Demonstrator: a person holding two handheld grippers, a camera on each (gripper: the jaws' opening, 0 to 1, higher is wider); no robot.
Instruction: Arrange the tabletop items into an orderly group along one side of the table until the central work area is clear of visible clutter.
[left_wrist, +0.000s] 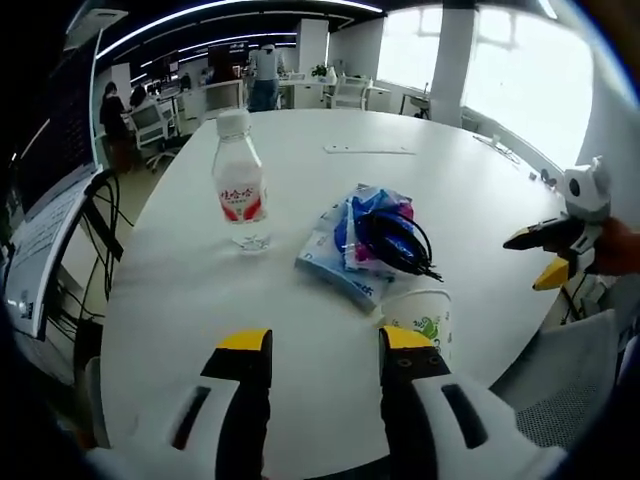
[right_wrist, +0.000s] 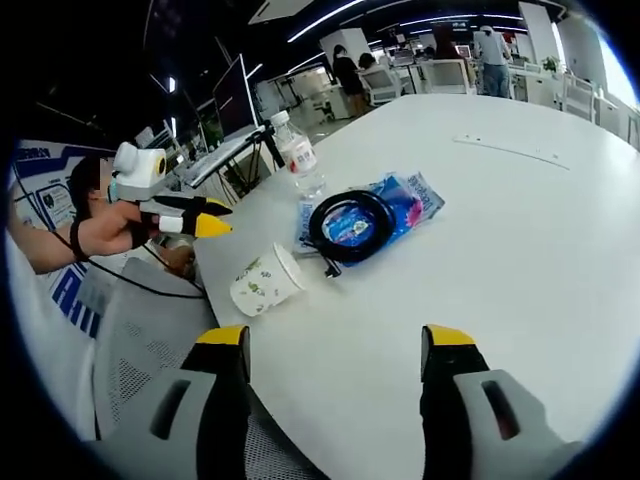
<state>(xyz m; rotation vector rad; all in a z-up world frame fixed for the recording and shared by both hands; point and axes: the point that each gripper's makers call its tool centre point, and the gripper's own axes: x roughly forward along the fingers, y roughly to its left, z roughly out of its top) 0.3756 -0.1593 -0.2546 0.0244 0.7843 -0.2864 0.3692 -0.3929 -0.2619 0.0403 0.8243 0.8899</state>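
Left gripper view first: the left gripper hangs low over the near edge of the white table, its yellow-tipped jaws spread apart with nothing between them, and the right-hand jaw tip sits right in front of the paper cup, though whether it touches the cup I cannot tell. Just beyond the cup lies the blue packet, flat on the tabletop, with the coiled black cable resting on top of it. To the left of the packet stands the water bottle, upright, white cap on, red label facing us, a little apart from the packet. Over on the right, past the table edge, the right gripper comes into the picture, held in a hand. Switching to the right gripper view: the right gripper hovers wide open and empty above the table edge, the cup lies tipped on its side near the corner, the cable ring sits on the packet just beyond it, and the bottle stands behind; the left gripper reaches in from the left, its jaws also parted
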